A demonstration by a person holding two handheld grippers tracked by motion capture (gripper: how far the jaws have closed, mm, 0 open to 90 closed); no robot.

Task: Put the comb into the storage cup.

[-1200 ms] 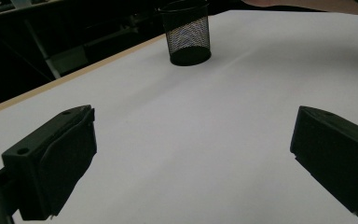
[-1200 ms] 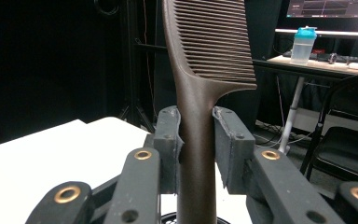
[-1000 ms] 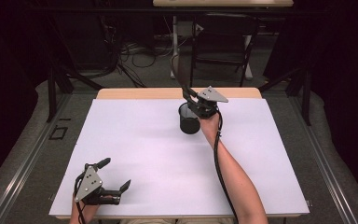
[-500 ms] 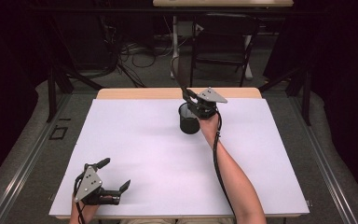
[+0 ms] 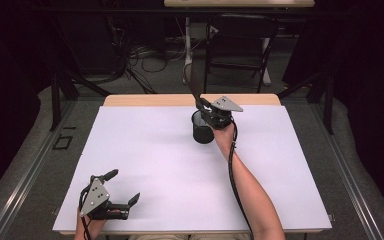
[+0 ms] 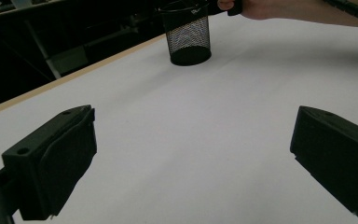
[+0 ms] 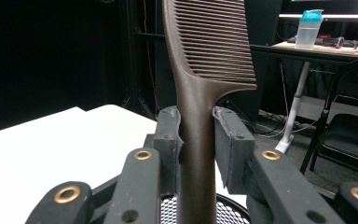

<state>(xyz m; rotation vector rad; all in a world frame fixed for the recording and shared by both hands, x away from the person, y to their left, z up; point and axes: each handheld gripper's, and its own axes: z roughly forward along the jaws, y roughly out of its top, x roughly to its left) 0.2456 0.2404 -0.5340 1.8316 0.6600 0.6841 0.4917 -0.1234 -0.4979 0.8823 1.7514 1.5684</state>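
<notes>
A dark brown comb (image 7: 200, 84) stands upright with its teeth at the top, and my right gripper (image 7: 196, 135) is shut on its handle. Straight below it is a black mesh cup (image 5: 202, 128) at the table's far middle; its rim (image 7: 228, 207) shows under the jaws. In the high view the comb (image 5: 195, 80) rises above my right gripper (image 5: 206, 106), over the cup. My left gripper (image 5: 122, 187) rests near the front left edge, open, nothing between its jaws. From the left gripper view the mesh cup (image 6: 186, 38) stands far off.
White sheet (image 5: 145, 150) covers the table, with a wooden strip (image 5: 145, 100) along the far edge. Behind the table are a folding chair (image 5: 240, 45), cables on the floor and a second table with a blue-capped bottle (image 7: 307, 29).
The left gripper has shifted slightly. The right gripper with the comb holds almost still over the cup.
</notes>
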